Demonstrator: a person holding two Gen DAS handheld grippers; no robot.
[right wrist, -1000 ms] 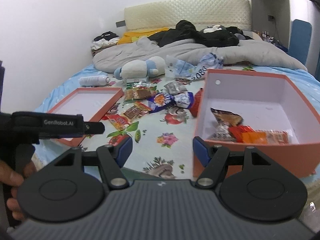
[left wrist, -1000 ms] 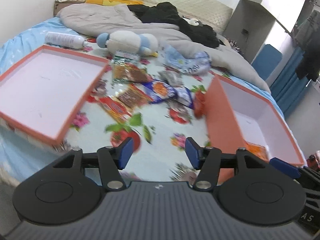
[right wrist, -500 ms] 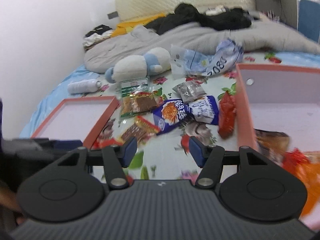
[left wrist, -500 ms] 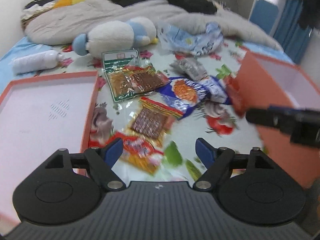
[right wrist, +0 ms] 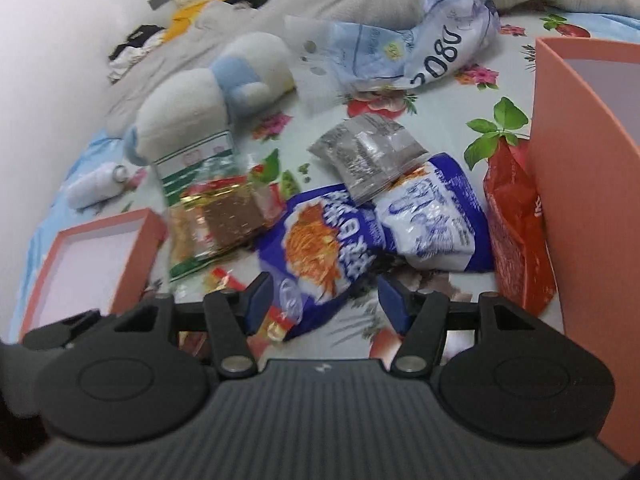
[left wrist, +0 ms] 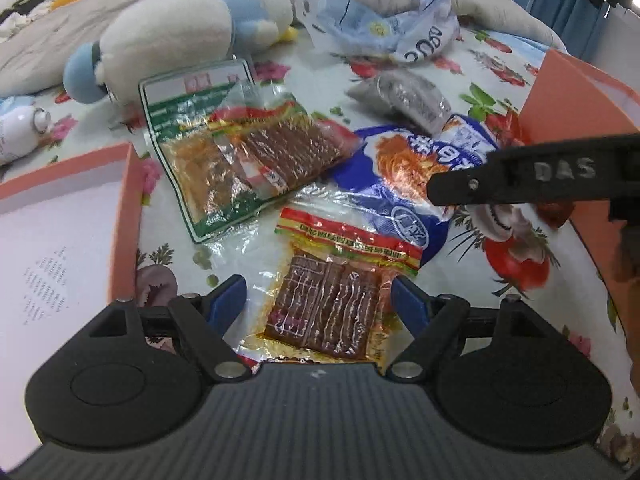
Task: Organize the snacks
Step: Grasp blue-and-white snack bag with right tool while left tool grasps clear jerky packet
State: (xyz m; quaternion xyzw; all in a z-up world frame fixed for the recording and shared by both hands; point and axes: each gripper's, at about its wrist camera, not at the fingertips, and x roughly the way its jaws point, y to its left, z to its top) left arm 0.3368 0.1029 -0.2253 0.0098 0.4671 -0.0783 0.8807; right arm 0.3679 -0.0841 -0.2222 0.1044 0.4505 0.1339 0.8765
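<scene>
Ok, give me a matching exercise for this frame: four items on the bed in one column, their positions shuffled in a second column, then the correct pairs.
Items
1. brown strip snack
2. red snack packet
3. grey packet
4. plush toy

Positions
A. leaning against the orange box wall
B. between the open left gripper fingers, untouched
C. behind the green-edged packet
D. overlapping the top of the blue noodle bag

Pairs: 1-B, 2-A, 3-D, 4-C
</scene>
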